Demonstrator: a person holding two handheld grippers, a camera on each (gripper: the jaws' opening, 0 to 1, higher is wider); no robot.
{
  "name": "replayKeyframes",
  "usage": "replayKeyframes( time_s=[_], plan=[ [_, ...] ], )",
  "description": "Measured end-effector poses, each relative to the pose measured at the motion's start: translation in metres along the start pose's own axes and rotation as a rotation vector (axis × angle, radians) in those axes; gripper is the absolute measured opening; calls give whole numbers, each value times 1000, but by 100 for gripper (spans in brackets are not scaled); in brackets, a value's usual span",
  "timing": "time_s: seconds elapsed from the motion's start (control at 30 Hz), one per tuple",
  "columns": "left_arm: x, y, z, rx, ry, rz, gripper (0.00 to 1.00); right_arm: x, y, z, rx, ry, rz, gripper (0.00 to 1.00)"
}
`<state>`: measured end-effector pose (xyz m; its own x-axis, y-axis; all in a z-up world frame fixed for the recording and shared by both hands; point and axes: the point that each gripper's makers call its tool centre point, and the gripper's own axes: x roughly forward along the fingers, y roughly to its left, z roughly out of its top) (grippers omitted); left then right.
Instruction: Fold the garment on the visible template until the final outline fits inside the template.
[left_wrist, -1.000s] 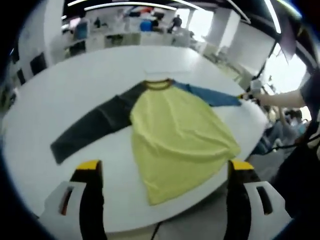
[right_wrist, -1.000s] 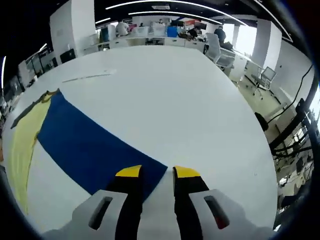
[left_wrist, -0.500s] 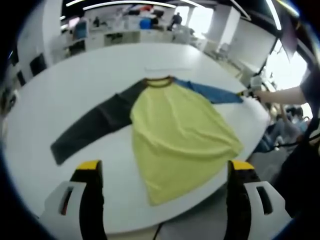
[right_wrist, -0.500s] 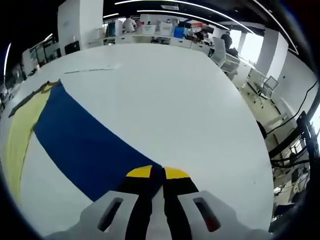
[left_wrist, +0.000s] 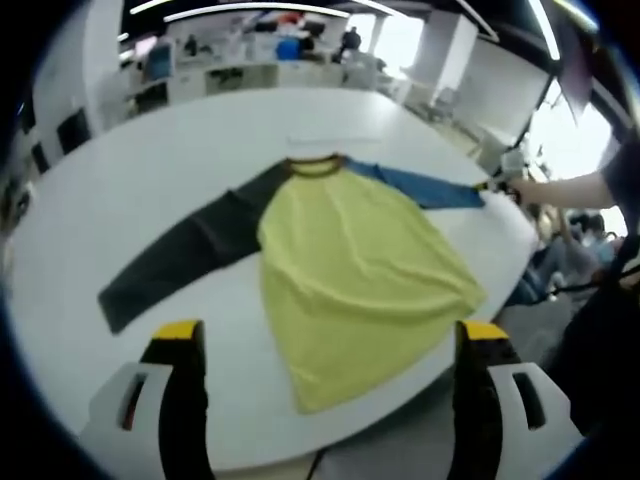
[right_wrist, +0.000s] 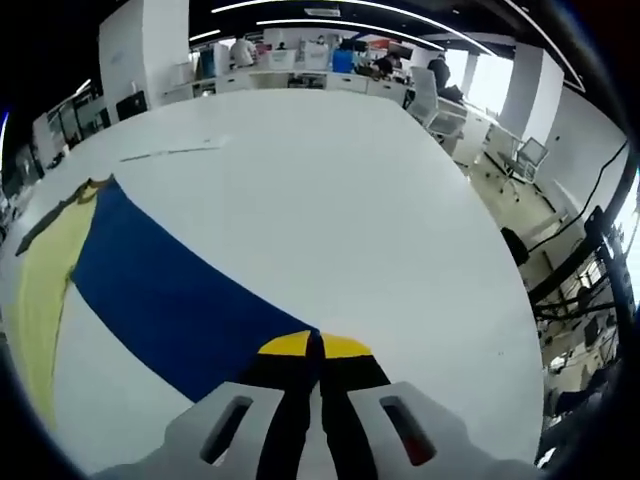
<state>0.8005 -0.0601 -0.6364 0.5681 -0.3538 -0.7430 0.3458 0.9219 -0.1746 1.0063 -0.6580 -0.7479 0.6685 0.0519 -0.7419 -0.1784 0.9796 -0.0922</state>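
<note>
Matt cloth garment (left_wrist: 350, 270) on smooth white table (left_wrist: 150, 180)

Bright, even light from long ceiling strips (right_wrist: 330, 22); the white table (right_wrist: 330, 190) shows almost no shadows; daylight through the windows (left_wrist: 570, 150) burns out to white glare in the left gripper view; that view is soft and slightly blurred; strong fisheye bending toward the edges of both

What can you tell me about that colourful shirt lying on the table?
The shirt is soft cloth, spread flat, neck away from the left gripper view, on the white table. Its body is yellow, one long sleeve dark grey, the other blue. The right gripper is closed on the blue sleeve's cuff end.
</note>
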Motion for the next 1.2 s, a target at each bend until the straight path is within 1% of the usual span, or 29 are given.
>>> replayKeyframes(
  time_s=[0.1,0.17,0.23,0.27,0.43,0.53,0.6,0.73,0.9,1.03,1.2],
  plan=[
    [0,-1,1,8,-5,-3,99,-8,-2,9,-9,-13,-10,2],
    [0,-1,2,9,-14,-7,99,-12,-3,15,-38,-17,-17,2],
    [-1,-2,3,7,-22,-10,99,-17,-4,22,-92,-9,-22,2],
    [-1,-2,3,8,-25,-12,99,-19,-5,27,-133,-4,-30,2],
    [-2,-3,3,5,-38,-19,99,-29,-5,44,-153,-17,-38,2],
    [-3,-4,4,2,-49,-26,99,-34,-4,52,-170,-19,-43,2],
    [-4,-5,5,1,-58,-31,99,-38,-2,57,-187,-12,-45,2],
    [-4,-6,5,-1,-69,-41,99,-48,2,67,-268,1,-53,2],
    [-7,-5,7,-7,-89,-52,98,-60,6,82,-295,-9,-57,2],
    [-8,-4,7,-10,-100,-62,98,-73,17,102,-312,-45,-36,2],
    [-9,-1,7,-16,-114,-71,98,-87,39,123,-392,-64,-4,2]
  ],
)
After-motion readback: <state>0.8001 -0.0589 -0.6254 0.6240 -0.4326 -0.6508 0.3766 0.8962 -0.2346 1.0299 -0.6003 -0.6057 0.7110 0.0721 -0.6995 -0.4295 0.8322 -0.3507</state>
